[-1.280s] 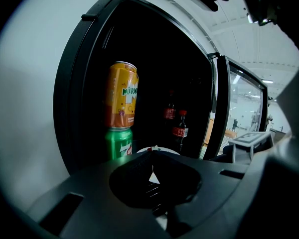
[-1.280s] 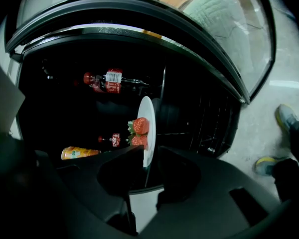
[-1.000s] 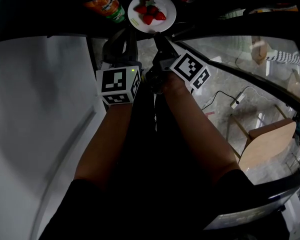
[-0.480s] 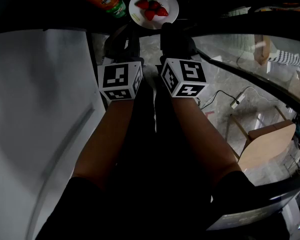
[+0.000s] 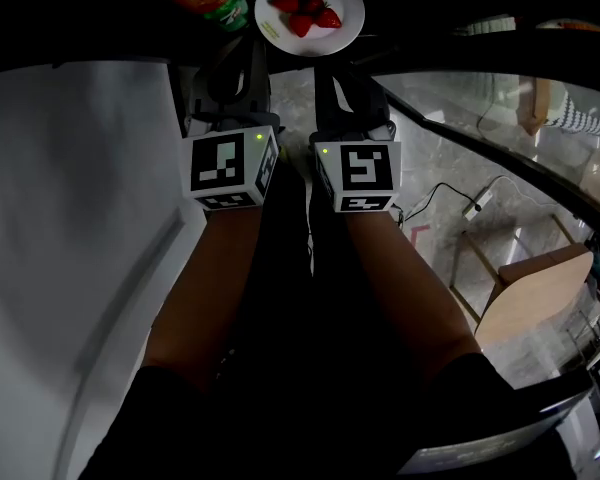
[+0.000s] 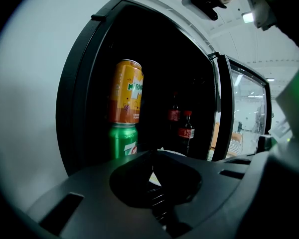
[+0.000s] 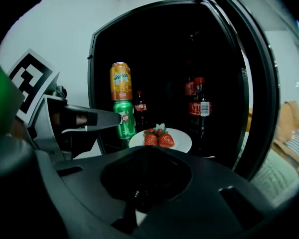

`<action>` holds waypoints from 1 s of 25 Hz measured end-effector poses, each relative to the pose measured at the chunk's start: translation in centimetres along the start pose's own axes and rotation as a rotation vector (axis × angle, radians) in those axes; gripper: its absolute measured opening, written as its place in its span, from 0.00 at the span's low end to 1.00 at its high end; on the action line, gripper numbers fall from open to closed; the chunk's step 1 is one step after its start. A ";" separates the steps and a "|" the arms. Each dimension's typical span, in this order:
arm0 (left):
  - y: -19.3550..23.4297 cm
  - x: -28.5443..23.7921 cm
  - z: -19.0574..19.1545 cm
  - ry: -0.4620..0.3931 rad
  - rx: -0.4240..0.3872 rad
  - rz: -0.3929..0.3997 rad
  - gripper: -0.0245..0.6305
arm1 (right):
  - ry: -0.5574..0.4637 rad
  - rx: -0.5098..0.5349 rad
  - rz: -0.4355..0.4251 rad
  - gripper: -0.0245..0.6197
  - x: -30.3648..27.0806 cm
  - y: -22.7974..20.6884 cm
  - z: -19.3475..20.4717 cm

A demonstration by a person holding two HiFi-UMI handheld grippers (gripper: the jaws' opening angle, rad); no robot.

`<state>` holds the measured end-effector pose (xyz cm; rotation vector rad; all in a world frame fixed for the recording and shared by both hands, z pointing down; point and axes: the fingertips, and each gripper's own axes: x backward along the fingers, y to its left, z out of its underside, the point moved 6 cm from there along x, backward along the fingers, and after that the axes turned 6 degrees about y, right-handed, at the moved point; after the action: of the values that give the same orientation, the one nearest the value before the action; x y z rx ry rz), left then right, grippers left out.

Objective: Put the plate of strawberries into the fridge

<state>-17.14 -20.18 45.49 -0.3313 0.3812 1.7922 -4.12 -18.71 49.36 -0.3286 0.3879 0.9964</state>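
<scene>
Both claws clenched, empty: left gripper (image 6: 152,159), right gripper (image 7: 145,152), short of the open dark fridge (image 7: 93,93). Beyond, white round plate of red strawberries (image 7: 161,138) sits inside, beside green soda can (image 7: 123,119). Judged light, rigid, breakable; berries loose. Grip the rim, level.

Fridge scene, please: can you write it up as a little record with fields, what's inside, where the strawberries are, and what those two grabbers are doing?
Fridge: black-framed fridge, standing open
Plate: round white plate inside it, right of the cans
On plate: red strawberries
Cans: orange soda can stacked on green soda can
Bottles: red-labelled cola bottles behind the plate
Left gripper: jaws together, aimed into the fridge
Right gripper: jaws together, plate lies beyond them
</scene>
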 end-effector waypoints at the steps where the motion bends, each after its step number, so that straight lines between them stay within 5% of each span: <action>1: 0.1 0.0 0.0 -0.007 -0.006 -0.005 0.05 | -0.002 0.004 -0.004 0.05 -0.2 0.1 0.2; 25: 0.5 -0.8 1.6 -0.034 -0.027 -0.028 0.05 | -0.021 0.008 0.030 0.05 -3.5 -1.7 0.5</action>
<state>-17.50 -20.34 47.34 -0.3231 0.3265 1.7747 -4.27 -21.89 51.56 -0.3056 0.3781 1.0265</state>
